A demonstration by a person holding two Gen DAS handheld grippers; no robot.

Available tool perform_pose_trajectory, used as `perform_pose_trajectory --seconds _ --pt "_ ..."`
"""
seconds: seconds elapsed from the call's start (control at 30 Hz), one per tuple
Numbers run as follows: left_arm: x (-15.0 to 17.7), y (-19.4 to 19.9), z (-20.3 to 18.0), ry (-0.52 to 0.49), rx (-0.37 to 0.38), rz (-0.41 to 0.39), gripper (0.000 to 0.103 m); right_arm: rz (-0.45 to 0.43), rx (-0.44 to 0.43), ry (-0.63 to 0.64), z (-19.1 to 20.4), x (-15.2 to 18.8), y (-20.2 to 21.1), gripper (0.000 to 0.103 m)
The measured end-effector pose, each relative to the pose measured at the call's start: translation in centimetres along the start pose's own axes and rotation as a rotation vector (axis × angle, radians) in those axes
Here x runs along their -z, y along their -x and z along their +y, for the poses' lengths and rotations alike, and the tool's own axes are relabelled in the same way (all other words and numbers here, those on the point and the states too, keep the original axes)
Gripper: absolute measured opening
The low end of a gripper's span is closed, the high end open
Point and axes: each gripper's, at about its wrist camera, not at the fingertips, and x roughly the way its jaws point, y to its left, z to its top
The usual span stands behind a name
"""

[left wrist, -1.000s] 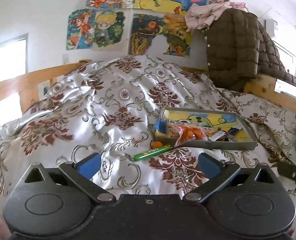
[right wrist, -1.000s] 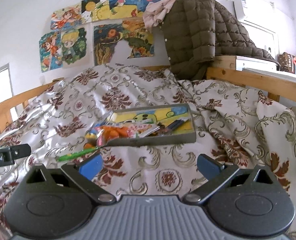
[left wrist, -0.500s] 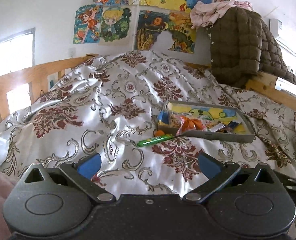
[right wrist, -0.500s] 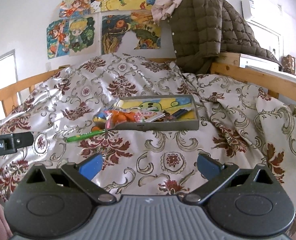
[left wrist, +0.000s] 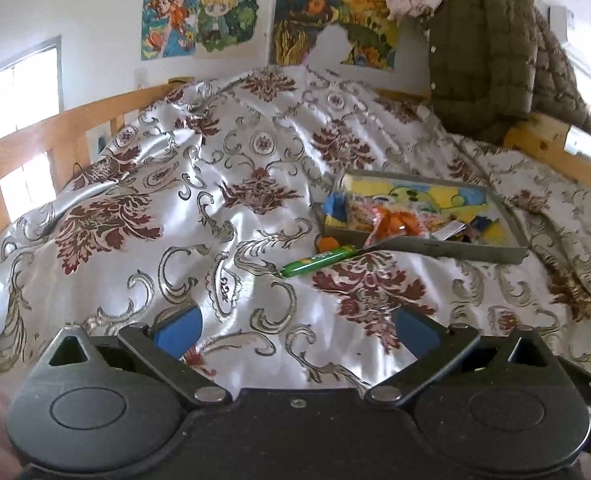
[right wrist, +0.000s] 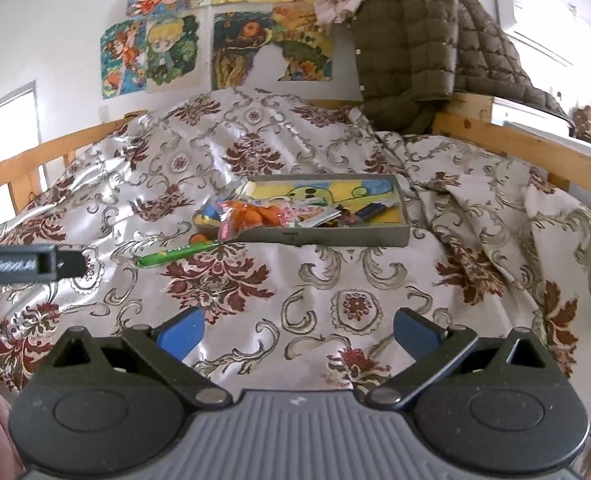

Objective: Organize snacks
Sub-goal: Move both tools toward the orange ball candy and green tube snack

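A grey tray (left wrist: 471, 249) with a yellow cartoon liner lies on the bed and holds several snack packets, among them an orange packet (left wrist: 395, 224). A green snack stick (left wrist: 319, 261) and a small orange snack (left wrist: 327, 243) lie on the bedspread just left of the tray. The tray (right wrist: 335, 237), green stick (right wrist: 175, 254) and orange snack (right wrist: 198, 239) also show in the right wrist view. My left gripper (left wrist: 297, 328) is open and empty, well short of the green stick. My right gripper (right wrist: 297, 328) is open and empty, in front of the tray.
A shiny floral bedspread (left wrist: 199, 216) covers the bed. Wooden rails run along the left (left wrist: 35, 144) and right (right wrist: 535, 148). A brown quilted jacket (right wrist: 415, 40) hangs at the far right. The other gripper's body (right wrist: 27, 264) shows at the left edge of the right wrist view.
Both grippers have drawn back a little and tilted down, so the tray and green stick sit slightly higher and farther in view. Both stay open; no snack has moved.
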Motion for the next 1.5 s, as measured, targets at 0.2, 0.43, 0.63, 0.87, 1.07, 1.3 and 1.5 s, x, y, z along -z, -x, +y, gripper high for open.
perform_pose_trajectory --seconds 0.2,0.43,0.63,0.87,1.07,1.3,1.5 --pt "-2.7 -3.8 1.1 -0.031 0.003 0.053 0.102 0.011 -0.023 0.031 0.9 -1.3 -1.5 0.103" --pt "-5.0 -9.2 2.7 -0.046 0.029 0.172 0.102 0.055 -0.053 0.064 2.4 -2.6 -4.9 0.103" --pt "-6.8 -13.9 4.1 -0.037 0.064 0.172 0.102 0.093 -0.084 0.097 4.9 -3.3 -8.7 0.103" --pt "-9.8 -19.7 4.4 -0.017 0.166 0.121 0.102 0.105 -0.107 0.023 8.7 -4.5 -14.9 0.103" --pt "-11.4 -23.6 3.9 -0.136 0.258 0.105 0.102 0.102 -0.121 0.024 12.7 -5.1 -20.4 0.103" --pt "-11.9 -26.8 5.8 0.007 0.401 0.165 0.099 0.1 -0.097 0.033 15.3 -5.3 -24.8 0.099" --pt "-12.1 -28.3 6.4 0.17 0.522 0.176 0.084 0.142 -0.071 -0.014 16.3 -6.1 -28.0 0.087"
